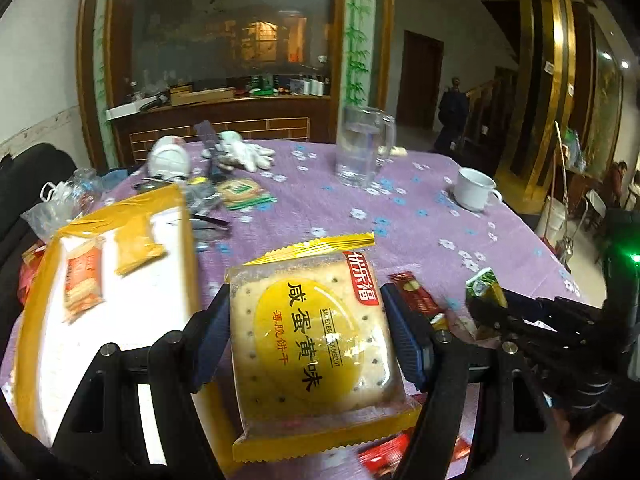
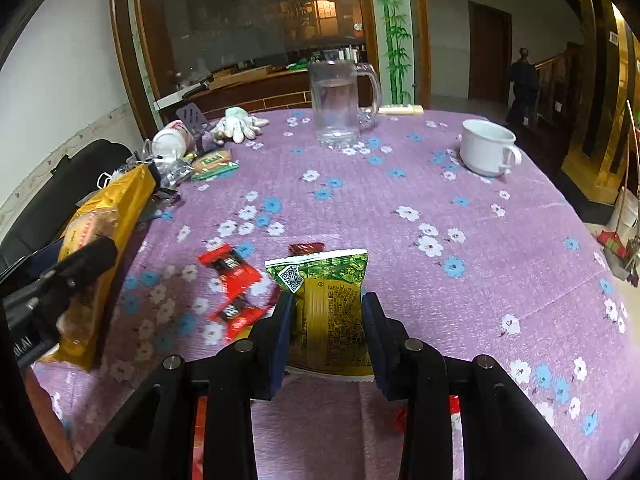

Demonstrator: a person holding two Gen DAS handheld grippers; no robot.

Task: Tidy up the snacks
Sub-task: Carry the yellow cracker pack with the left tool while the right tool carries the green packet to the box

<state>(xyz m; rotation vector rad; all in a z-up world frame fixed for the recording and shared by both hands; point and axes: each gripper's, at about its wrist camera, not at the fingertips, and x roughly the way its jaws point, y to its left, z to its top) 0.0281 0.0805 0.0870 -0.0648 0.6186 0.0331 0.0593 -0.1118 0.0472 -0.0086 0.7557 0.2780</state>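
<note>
Snacks are what I'm sorting on the purple flowered tablecloth (image 2: 400, 184), and two are already in my tongs. My left gripper (image 1: 306, 334) is clamped on the salted egg biscuit pack (image 1: 312, 332), which fills the lower centre of the left wrist view, its yellow face toward the camera, both pads pressing its sides. My right gripper (image 2: 326, 336) is closed on the green and yellow packet (image 2: 332, 312), low in the centre of the right wrist view, standing upright between the pads. Red wrapped candies (image 2: 232, 284) lie on the cloth just left of it. At the left edge of the left view sits the white tray with yellow tape (image 1: 120, 280), already holding an orange snack pack (image 1: 82, 280); I judge that to be the collecting place. So the step in hand looks like carrying, not picking. Next I'd swing the biscuit pack left over the tray and release it flat, clear of the taped rim. The glass mug (image 2: 340, 100) and white cup (image 2: 486, 146) stand in the upper part of the frame, well out of my path
</note>
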